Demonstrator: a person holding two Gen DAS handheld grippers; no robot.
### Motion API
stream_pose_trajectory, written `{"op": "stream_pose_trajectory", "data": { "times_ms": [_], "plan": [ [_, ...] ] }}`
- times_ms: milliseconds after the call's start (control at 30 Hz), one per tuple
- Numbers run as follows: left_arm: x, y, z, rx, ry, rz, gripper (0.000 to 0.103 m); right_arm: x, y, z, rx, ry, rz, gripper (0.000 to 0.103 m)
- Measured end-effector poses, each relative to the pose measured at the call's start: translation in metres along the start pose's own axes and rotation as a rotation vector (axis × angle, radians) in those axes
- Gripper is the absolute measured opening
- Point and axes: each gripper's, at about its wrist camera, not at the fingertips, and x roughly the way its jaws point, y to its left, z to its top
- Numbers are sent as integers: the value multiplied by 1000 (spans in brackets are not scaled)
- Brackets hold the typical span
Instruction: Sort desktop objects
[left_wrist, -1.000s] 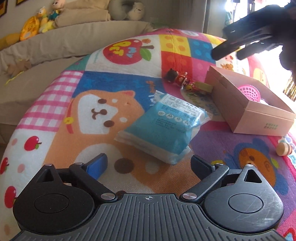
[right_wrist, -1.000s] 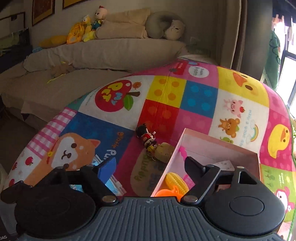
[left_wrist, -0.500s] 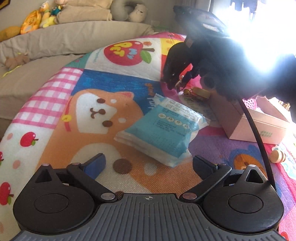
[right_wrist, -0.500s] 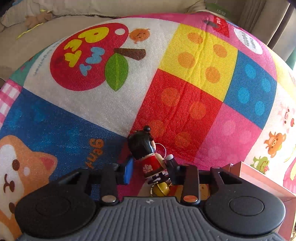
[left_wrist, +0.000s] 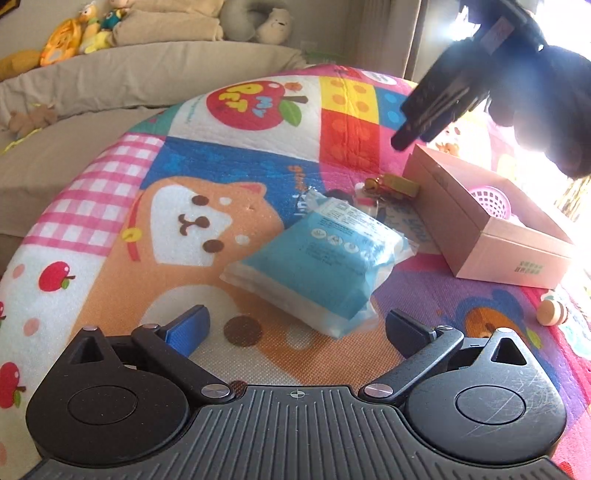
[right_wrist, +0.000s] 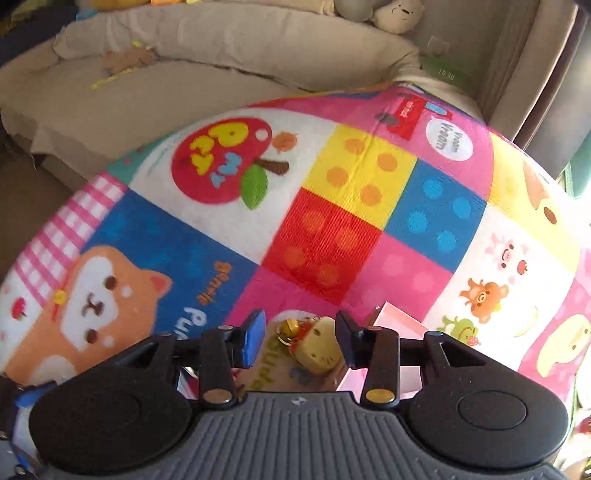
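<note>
My left gripper (left_wrist: 297, 328) hovers wide open just short of a blue wipes pack (left_wrist: 321, 258) that lies flat on the play mat. Behind the pack lies a keychain: a small red-and-black doll (left_wrist: 362, 197) and a yellow charm (left_wrist: 400, 184). A pink box (left_wrist: 491, 236) stands to the right. My right gripper (left_wrist: 402, 136), in a black-gloved hand, hangs above the box's near corner. In the right wrist view its jaws (right_wrist: 299, 343) are opening. The yellow charm (right_wrist: 319, 349) and a gold bell (right_wrist: 287, 328) lie on the mat below the gap, untouched by the pads.
A pink basket (left_wrist: 493, 199) sits inside the box. A small wooden toy (left_wrist: 552, 314) lies on the mat at the right. The box corner (right_wrist: 391, 319) is just right of the right fingers. A beige sofa (right_wrist: 221, 55) with plush toys borders the mat's far side.
Half a second ago the right gripper was closed around the doll; now it is lifted and shifted right without it. The doll lies nearer the blue pack. The left gripper has stayed put.
</note>
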Motion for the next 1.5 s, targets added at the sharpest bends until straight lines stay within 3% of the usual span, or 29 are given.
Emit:
{"op": "stream_pose_trajectory", "data": {
  "times_ms": [167, 333, 400, 500, 567, 667, 867, 1100, 1167, 1267, 1367, 1433, 1500],
  "plan": [
    [0, 1, 0, -2, -1, -2, 103, 54, 34, -24, -274, 110, -165, 42],
    [0, 1, 0, -3, -1, -4, 103, 84, 42, -26, -338, 132, -275, 41],
    [0, 2, 0, -3, -1, -4, 103, 89, 41, -24, -327, 140, -275, 25],
    [0, 2, 0, -6, -2, -5, 103, 79, 40, -23, -294, 97, -277, 19],
    [0, 2, 0, -4, -2, -4, 103, 55, 36, -24, -235, 48, -234, 17],
    [0, 2, -1, -3, -1, -2, 103, -3, 28, -36, -120, -37, -101, 17],
    [0, 0, -1, -3, -2, 7, 103, -103, 12, -104, 92, -146, 126, 17],
    [-16, -12, 5, 60, -24, 75, 103, -94, -4, -202, 415, -131, 433, 16],
    [-24, -20, 9, 88, -30, 75, 103, -85, -13, -221, 495, -144, 431, 16],
    [-32, -38, 12, 148, -25, 43, 103, -79, -33, -246, 569, -163, 333, 17],
    [-37, -63, 6, 239, 14, -55, 103, -82, -46, -266, 575, -191, 179, 32],
    [-41, -81, -2, 313, 42, -138, 103, -89, -50, -282, 560, -218, 94, 66],
    [-46, -97, -10, 394, 58, -203, 103, -96, -53, -296, 557, -246, 41, 78]
  ]
}}
